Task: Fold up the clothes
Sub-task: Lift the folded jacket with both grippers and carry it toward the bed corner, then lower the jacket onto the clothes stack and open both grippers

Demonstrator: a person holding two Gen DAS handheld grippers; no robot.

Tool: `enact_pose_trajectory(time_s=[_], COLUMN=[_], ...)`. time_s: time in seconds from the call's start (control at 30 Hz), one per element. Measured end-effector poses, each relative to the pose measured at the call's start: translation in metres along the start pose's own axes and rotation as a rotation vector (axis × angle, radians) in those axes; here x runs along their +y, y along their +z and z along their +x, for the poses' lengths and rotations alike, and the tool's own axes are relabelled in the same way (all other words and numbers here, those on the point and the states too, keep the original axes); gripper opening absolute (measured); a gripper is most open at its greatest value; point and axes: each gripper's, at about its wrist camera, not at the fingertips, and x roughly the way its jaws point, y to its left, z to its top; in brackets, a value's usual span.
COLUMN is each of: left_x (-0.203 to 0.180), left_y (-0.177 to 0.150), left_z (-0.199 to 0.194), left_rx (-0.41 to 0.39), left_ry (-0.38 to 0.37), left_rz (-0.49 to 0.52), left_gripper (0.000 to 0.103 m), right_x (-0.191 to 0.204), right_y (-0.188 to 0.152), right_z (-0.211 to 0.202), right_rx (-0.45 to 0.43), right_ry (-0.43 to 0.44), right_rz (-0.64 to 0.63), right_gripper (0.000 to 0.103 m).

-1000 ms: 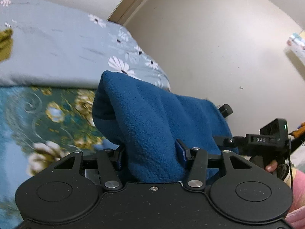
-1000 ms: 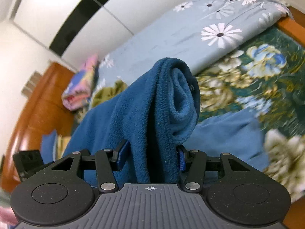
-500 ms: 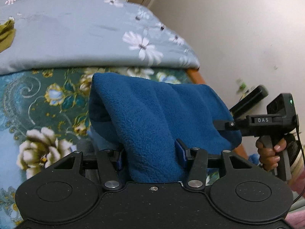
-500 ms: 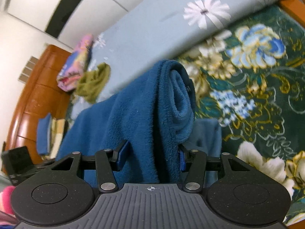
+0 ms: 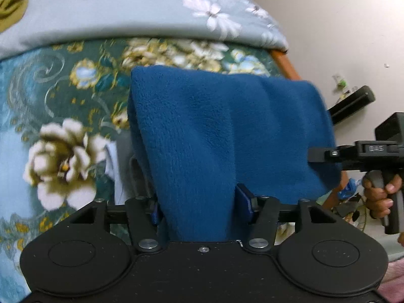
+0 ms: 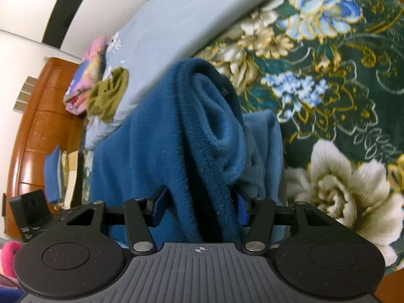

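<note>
Bed (image 5: 83, 93): green floral cover across the near part, grey daisy sheet (image 5: 113, 10) behind. Now filling most of both views where wall showed a second ago; both cameras tipped down toward the cover.

Fleece (image 5: 227, 131): blue, thick, held up off the bed by two edges, slung between the grippers. Lower over the floral cover than a second ago, toward its foot-end corner by the wooden rail. In the right view, bunched into a soft roll at the top (image 6: 209, 116), with a paler blue layer hanging behind it. Layers doubled already; which fold this is, not settled.

Right gripper (image 6: 200, 208): pinching a fat bundle of fleece, fingers held well apart by the bulk. Also visible from the left view at the fleece's far end, hand (image 5: 381, 192) round its handle.

Left gripper (image 5: 199, 202): clamped on the fleece likewise, cloth packed between the blue pads.

Olive garment (image 6: 108, 96): crumpled on the grey sheet near the head end, beside a pink folded bundle (image 6: 85, 75).

Meaning for the task: descent toward the cover suggests laying down for a fold, or for setting the piece flat.
</note>
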Motion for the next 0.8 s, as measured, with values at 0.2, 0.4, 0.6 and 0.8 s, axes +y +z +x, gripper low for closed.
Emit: enact_pose_trajectory(time_s=[0.2,0.4,0.6,0.8], left_x=[0.002,-0.008,-0.015,-0.021], left_y=[0.001,0.006,0.009,0.009], left_z=[-0.006,-0.017,-0.031,-0.046], left_rx=[-0.005,-0.01,-0.025,-0.049], left_ry=[0.0,0.005,0.035,0.054], left_rz=[-0.004,0.041,0.098,0.151], left_gripper=[0.056,0.059,0.06,0.066], right_x=[0.002,0.01,0.018,0.025], right_y=[0.002,0.009,0.012,0.012], right_z=[0.002,-0.01,-0.029,-0.039], right_rx=[-0.002,-0.02,-0.049,-0.06], right_ry=[-0.007,-0.057,-0.092,-0.111], right_rz=[0.002,-0.031,-0.074,-0.103], right_gripper=[0.053,0.058,0.058,0.06])
